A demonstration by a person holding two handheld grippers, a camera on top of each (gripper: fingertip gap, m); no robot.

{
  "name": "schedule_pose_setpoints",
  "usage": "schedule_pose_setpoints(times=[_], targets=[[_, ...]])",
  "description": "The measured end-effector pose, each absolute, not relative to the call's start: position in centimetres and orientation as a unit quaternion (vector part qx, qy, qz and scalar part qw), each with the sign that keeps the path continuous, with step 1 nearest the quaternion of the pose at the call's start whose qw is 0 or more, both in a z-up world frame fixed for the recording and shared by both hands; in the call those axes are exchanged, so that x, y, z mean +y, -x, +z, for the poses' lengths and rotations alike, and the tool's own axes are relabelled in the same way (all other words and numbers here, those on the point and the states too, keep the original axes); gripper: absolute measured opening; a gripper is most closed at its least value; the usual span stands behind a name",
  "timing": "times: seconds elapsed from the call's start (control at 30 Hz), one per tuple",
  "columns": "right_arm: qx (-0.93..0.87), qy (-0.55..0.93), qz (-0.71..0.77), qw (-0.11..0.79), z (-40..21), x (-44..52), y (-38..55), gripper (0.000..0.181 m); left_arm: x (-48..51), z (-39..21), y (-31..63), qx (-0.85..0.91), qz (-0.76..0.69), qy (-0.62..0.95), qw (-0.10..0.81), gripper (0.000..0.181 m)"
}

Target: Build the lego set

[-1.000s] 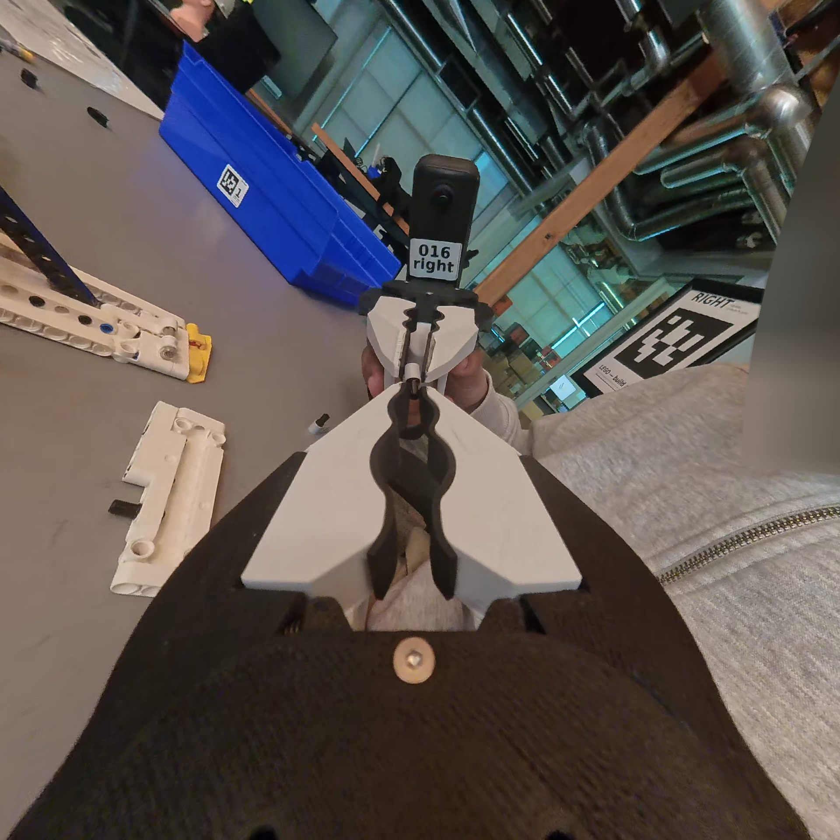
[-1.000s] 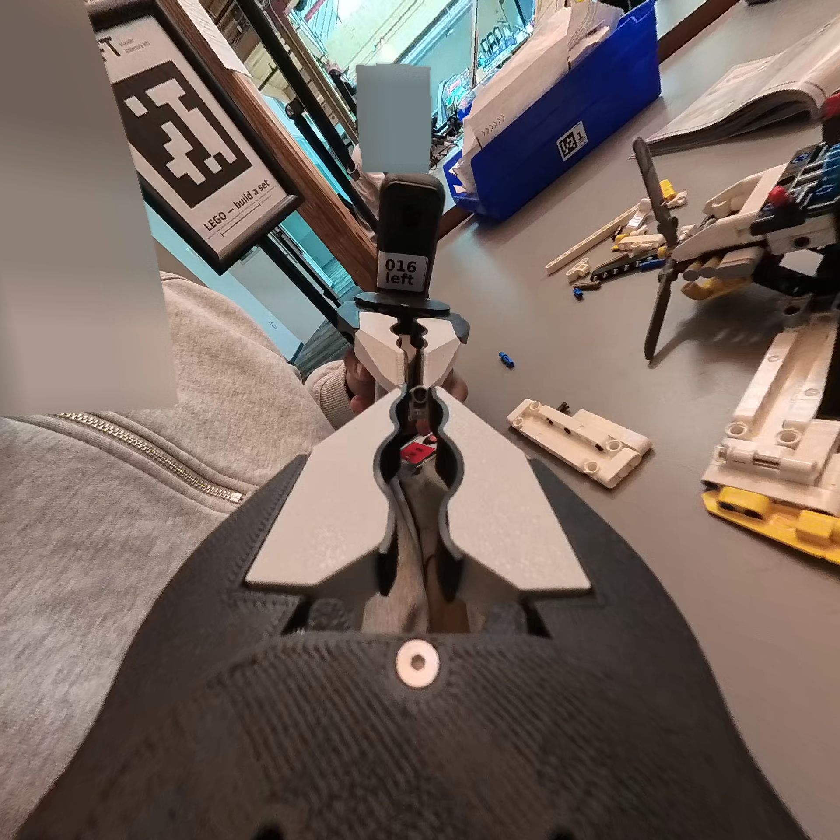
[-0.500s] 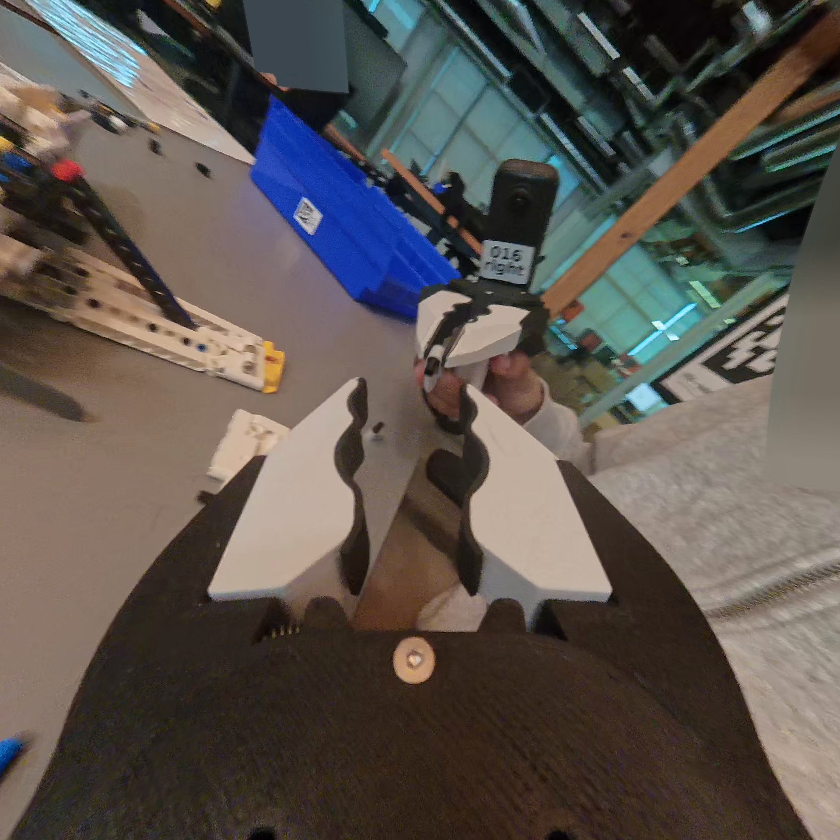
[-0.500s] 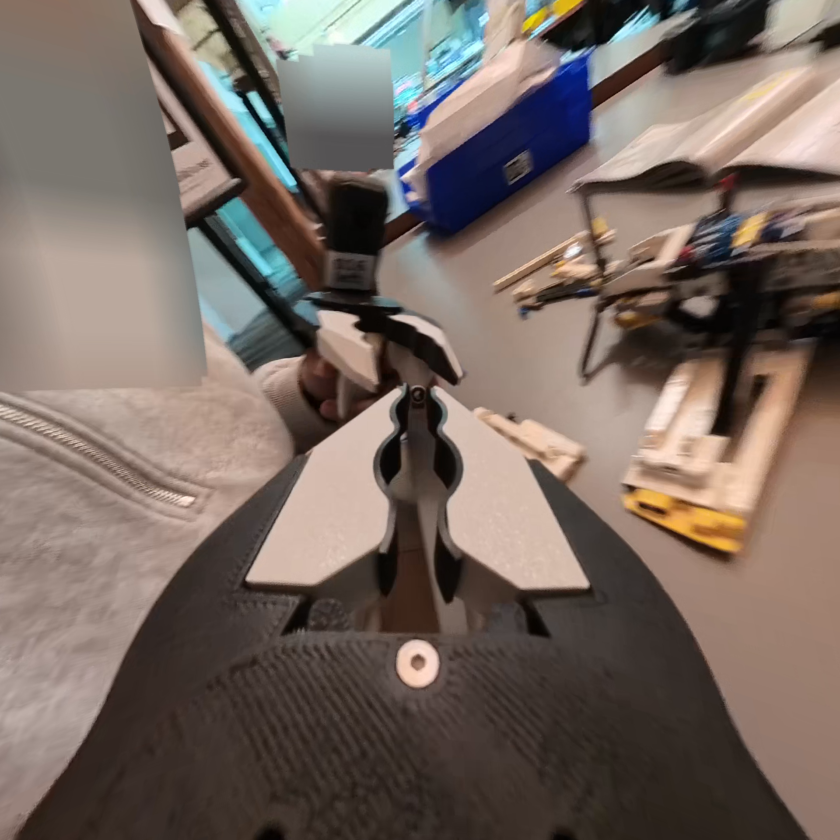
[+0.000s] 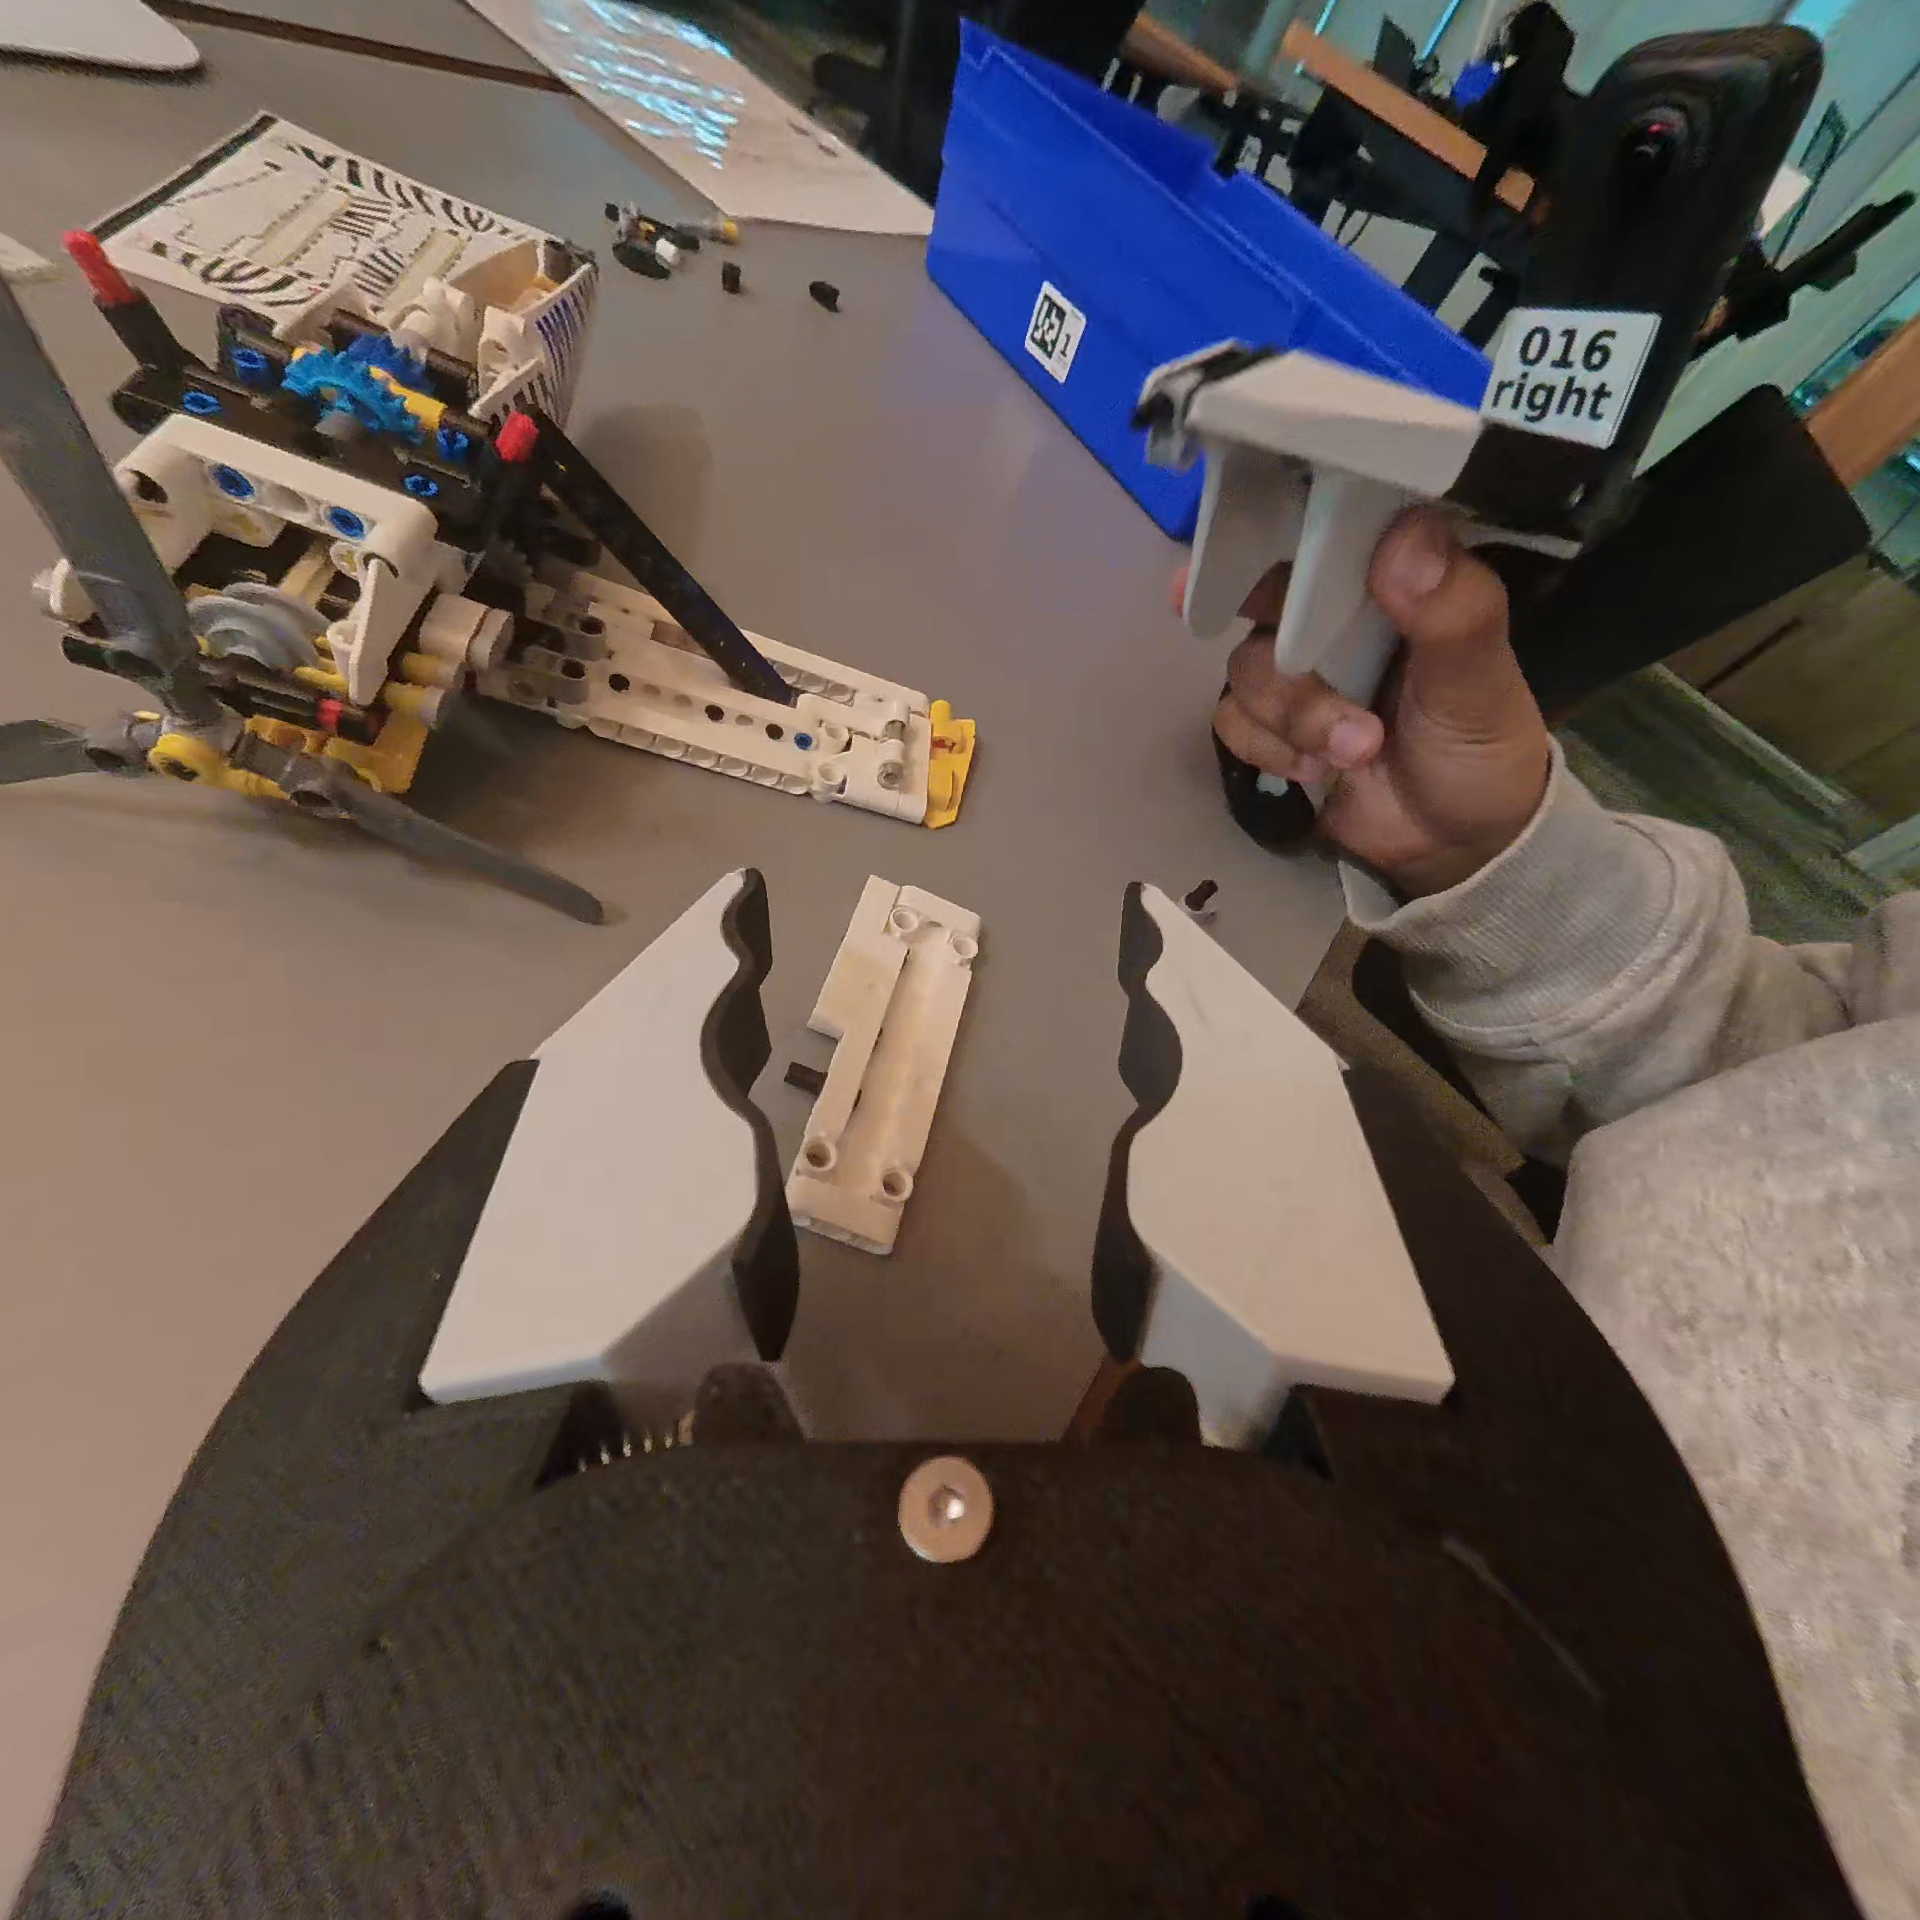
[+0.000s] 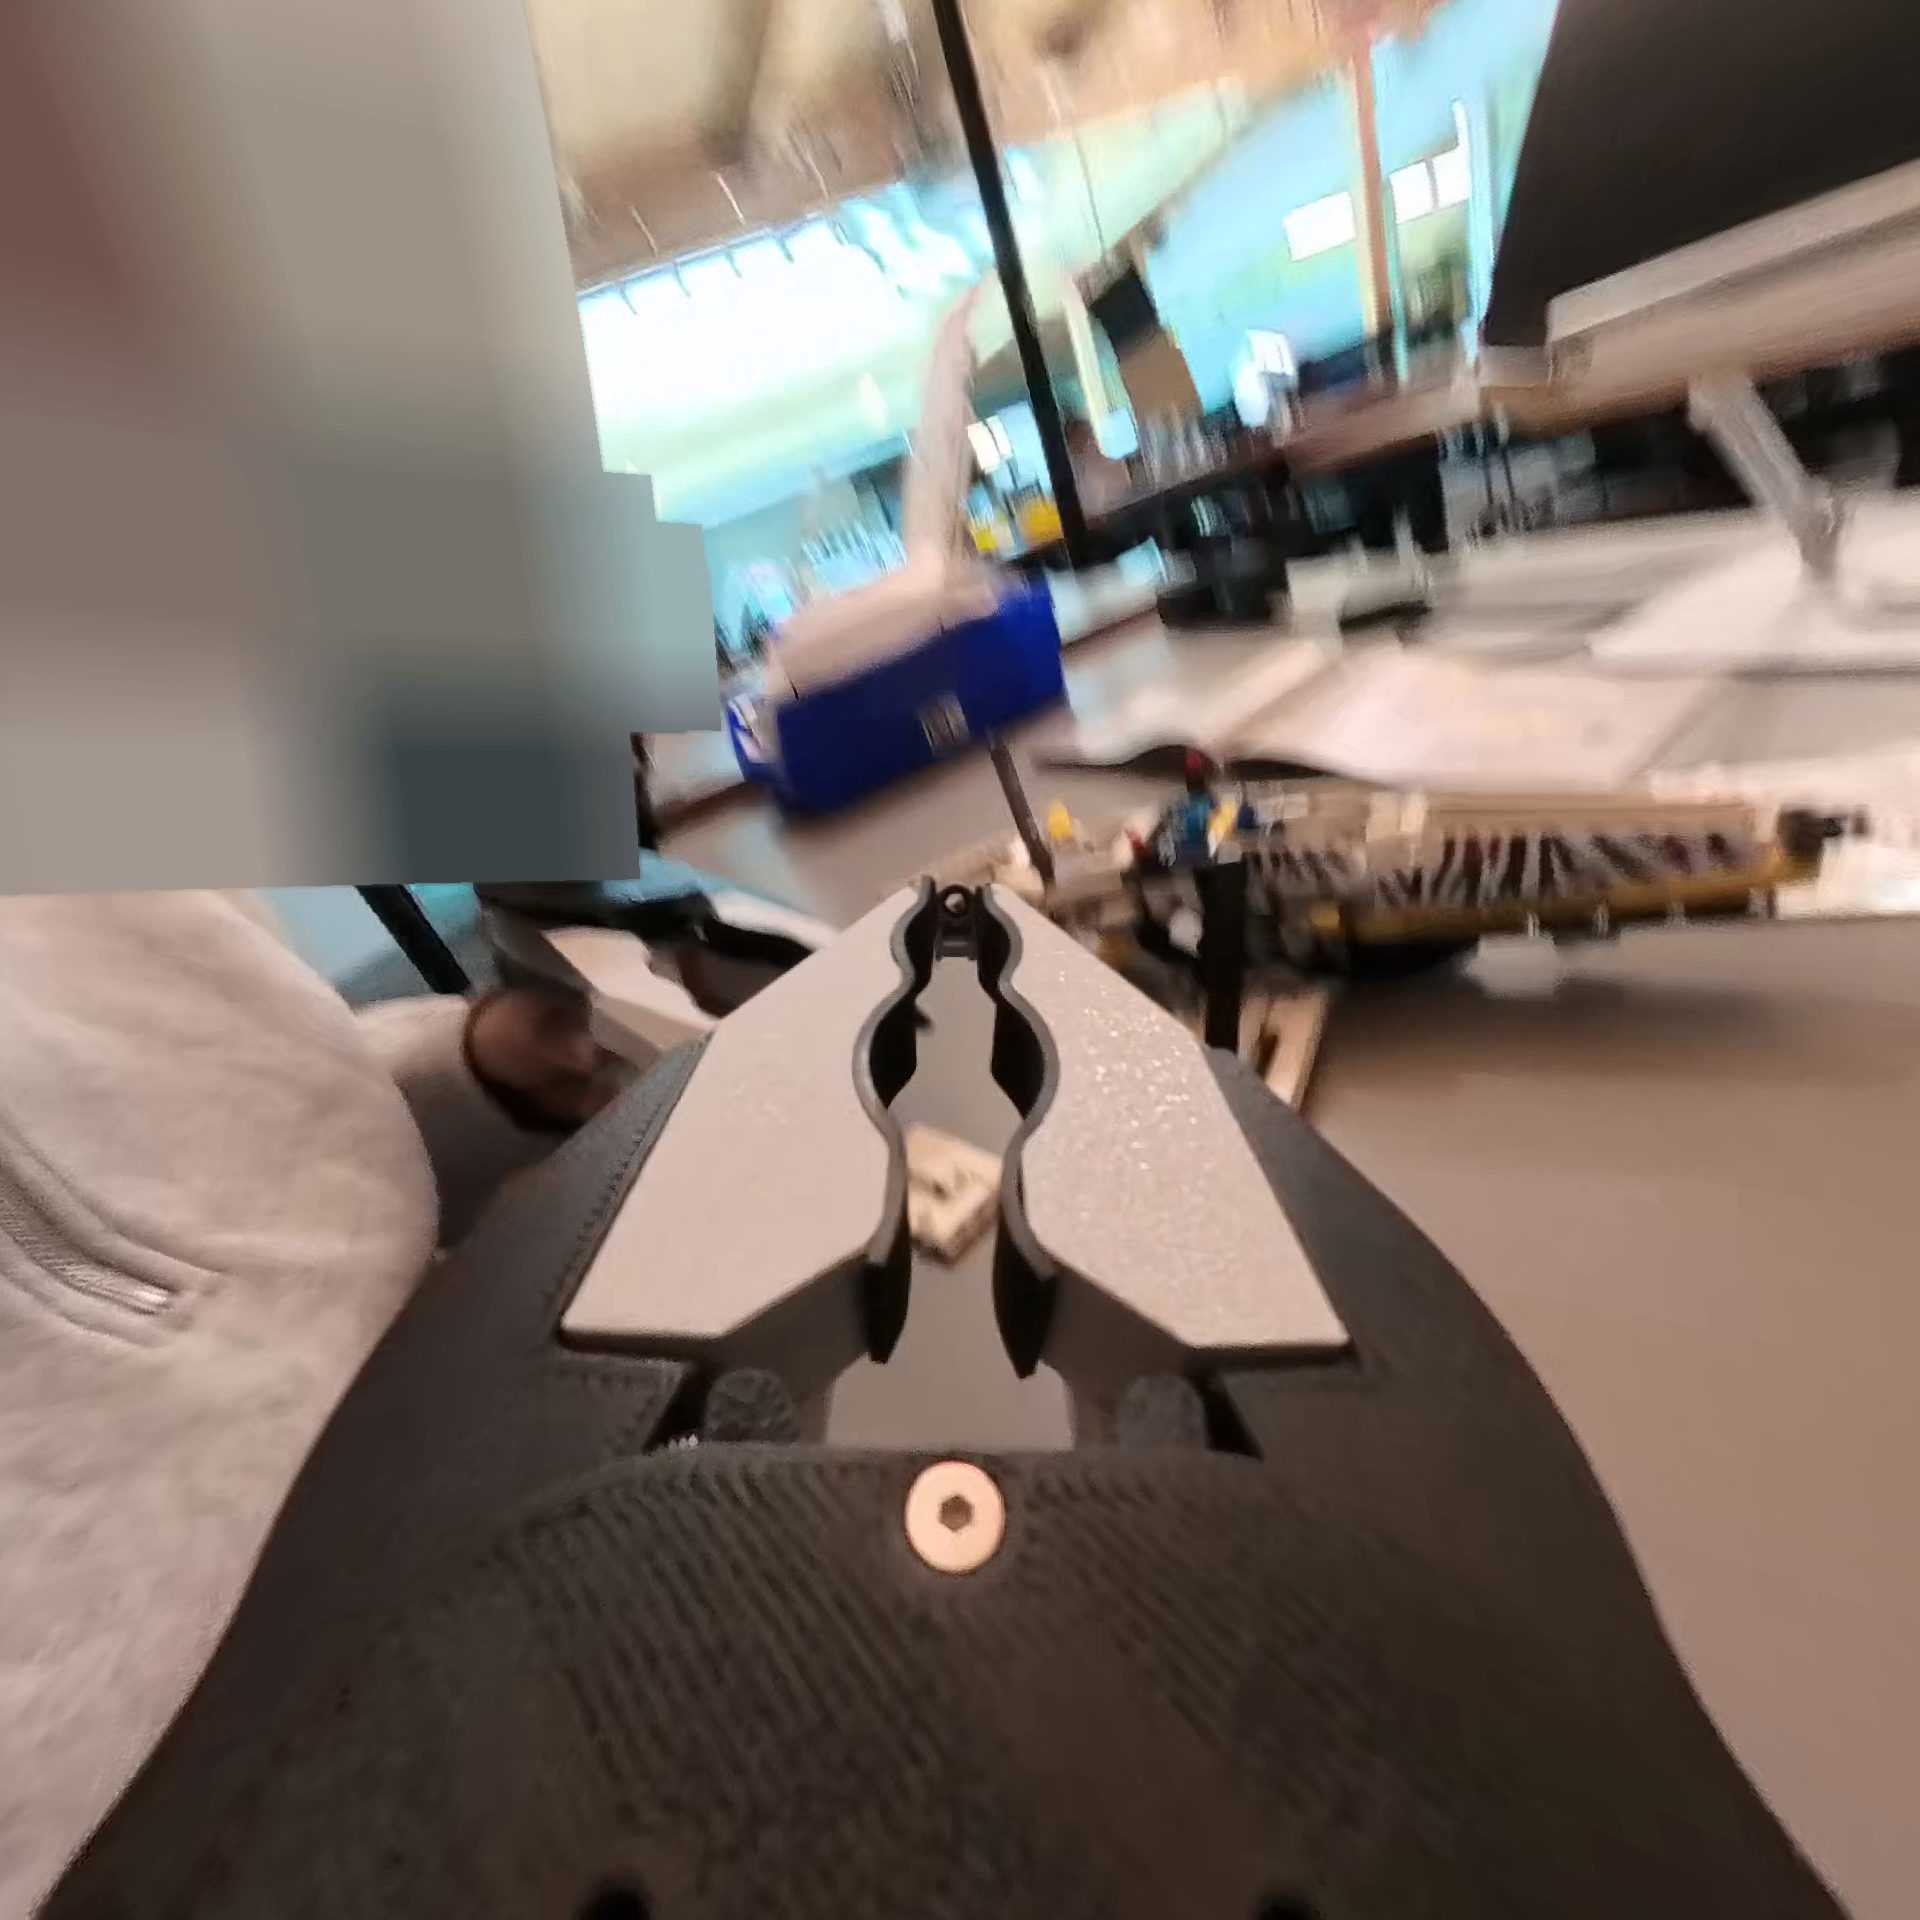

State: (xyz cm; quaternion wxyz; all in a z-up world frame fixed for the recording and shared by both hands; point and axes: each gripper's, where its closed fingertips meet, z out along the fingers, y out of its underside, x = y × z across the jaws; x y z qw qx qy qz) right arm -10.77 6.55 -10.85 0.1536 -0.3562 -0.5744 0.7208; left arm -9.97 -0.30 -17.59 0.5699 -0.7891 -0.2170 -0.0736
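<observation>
Your left tool (image 5: 940,894) has swung down and spread wide; the white panel (image 5: 891,1060) lies lengthwise between its fingers on the counter (image 5: 312,1039), while the right tool (image 6: 954,902) stays clenched on a small grey pin (image 6: 953,925).

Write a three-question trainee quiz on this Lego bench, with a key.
1. True or false: the left gripper is shut on the white panel.
2. Multiple choice: the white panel lies (A) inside the blue bin, (B) flat on the grey table, framed by the left gripper's open jaws, (C) clipped onto the Lego model.
3. Fill in: the right gripper has its fingertips closed on a small ____ piece.

Key: 1 false, the jaws stand wide apart with nothing between them touching. 2 B. 3 grey; the left wrist view shows that piece at the tips.
</observation>
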Motion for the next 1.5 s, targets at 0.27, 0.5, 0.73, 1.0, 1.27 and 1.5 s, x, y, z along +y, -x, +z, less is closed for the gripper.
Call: schedule_pose_setpoints(times=[0.27, 0.5, 0.73, 1.0, 1.27, 1.5], targets=[[-0.498, 0.342, 0.783, 0.146, -9.1, 9.1, 10.6, 0.005, 1.1, -18.7, 9.7, -0.217, -0.101, 0.813, 0.531, 0.07], [-0.491, 0.343, 0.787, 0.147, -9.0, 9.4, 10.7, 0.005, 1.6, -19.0, 9.9, -0.228, -0.106, 0.816, 0.521, 0.077], [-0.49, 0.341, 0.788, 0.151, -8.9, 9.4, 10.6, 0.005, 1.8, -19.4, 9.8, -0.222, -0.099, 0.825, 0.51, 0.077], [-0.491, 0.338, 0.788, 0.153, -8.9, 9.2, 10.6, 0.005, 1.9, -20.1, 9.5, -0.22, -0.105, 0.837, 0.49, 0.074], [-0.49, 0.336, 0.789, 0.153, -8.8, 9.1, 10.5, 0.005, 2.0, -21.1, 9.2, -0.218, -0.106, 0.853, 0.463, 0.059], [-0.485, 0.339, 0.795, 0.137, -8.9, 9.1, 10.5, 0.005, 2.1, -21.5, 8.8, -0.205, -0.094, 0.863, 0.451, 0.043]])
